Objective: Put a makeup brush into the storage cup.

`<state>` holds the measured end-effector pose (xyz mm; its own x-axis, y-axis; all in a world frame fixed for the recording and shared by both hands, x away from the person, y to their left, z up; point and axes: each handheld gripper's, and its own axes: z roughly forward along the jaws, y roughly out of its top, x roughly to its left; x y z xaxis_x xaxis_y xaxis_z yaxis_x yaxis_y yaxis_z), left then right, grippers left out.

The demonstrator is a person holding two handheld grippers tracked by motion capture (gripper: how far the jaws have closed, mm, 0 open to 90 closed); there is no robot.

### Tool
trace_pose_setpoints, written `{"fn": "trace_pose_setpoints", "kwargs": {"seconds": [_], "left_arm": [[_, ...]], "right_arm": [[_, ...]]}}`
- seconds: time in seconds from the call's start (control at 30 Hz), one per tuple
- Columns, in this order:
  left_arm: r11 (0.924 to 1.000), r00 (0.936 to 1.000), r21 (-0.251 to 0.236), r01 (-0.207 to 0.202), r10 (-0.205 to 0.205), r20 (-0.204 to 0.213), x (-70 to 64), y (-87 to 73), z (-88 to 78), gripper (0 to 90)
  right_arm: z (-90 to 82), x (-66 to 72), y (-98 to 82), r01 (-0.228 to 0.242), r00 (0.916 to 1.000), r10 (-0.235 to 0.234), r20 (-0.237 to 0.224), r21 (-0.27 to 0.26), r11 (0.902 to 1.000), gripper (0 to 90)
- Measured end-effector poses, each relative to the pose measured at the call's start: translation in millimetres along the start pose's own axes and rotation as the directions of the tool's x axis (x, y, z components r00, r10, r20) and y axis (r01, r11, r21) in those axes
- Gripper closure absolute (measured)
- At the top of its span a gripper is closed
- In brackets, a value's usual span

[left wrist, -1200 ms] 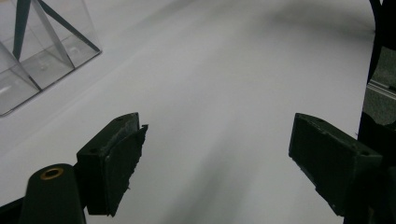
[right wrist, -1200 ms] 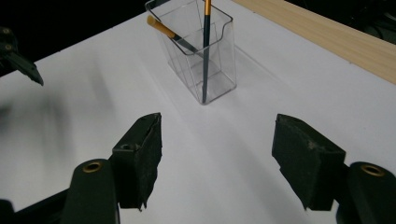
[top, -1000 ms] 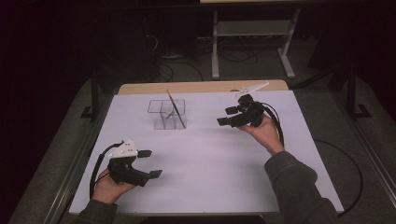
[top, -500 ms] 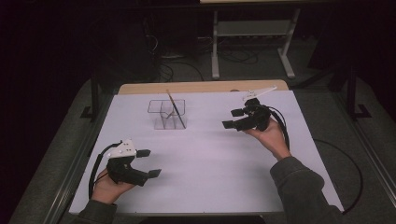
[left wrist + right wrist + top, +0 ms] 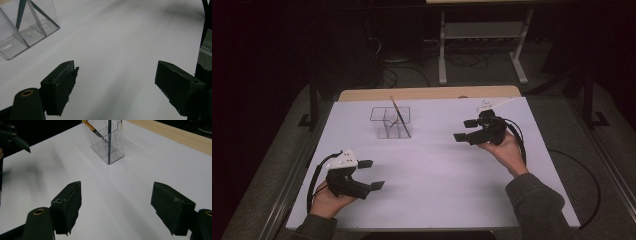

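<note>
Right tongs point(image 5: 466, 130) have drifted rightward from the clear box point(image 5: 391, 122), jaws just opening wide, empty; left tongs point(image 5: 372, 174) gape empty.

The high view looks forward and down over the table point(image 5: 432, 190). Both gripper views sit low, close, facing the clear box point(image 5: 22, 27), which all share.

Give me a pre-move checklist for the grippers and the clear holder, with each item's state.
1. Right gripper jaws empty: ok; they have just been opening, nothing between them.
2. Left gripper open and empty: ok.
3. Clear holder upright on the white table: ok.
4. Pencil leaning inside the holder: ok.
5. Both grippers apart from the holder: ok.
6. Which compartment the pencil's tip sits in: cannot tell.
</note>
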<state>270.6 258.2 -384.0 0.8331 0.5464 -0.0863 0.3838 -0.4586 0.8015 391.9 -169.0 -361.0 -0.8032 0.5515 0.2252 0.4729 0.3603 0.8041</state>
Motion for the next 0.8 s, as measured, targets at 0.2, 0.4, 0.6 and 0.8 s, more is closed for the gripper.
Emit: {"fn": "trace_pose_setpoints", "kwargs": {"seconds": [0.2, 0.4, 0.6, 0.8], "left_arm": [[1.0, 1.0, -0.006, 0.001, -0.001, -0.001, -0.1, -0.1, 0.1, 16.2], [1.0, 1.0, -0.007, 0.007, -0.007, -0.002, 0.7, -0.7, 0.2, 16.1], [1.0, 1.0, -0.007, 0.006, -0.006, -0.005, 0.8, -1.0, 0.4, 16.1], [1.0, 1.0, -0.005, 0.002, -0.002, -0.005, 1.6, -1.2, 1.2, 16.1]], "right_arm": [[-5.5, -1.8, -8.4, -0.013, 0.9999, 0.013, 0.002, 0.004, 0.9999, 22.6], [-13.4, -4.0, -17.6, -0.025, 0.9996, 0.025, 0.016, -0.008, 0.9997, 22.6], [-20.5, -4.8, -23.0, -0.031, 0.9992, 0.032, 0.023, -0.016, 0.9994, 22.4], [-22.7, -4.3, -26.0, -0.029, 0.9992, 0.03, 0.028, -0.014, 0.9995, 22.4]]}}
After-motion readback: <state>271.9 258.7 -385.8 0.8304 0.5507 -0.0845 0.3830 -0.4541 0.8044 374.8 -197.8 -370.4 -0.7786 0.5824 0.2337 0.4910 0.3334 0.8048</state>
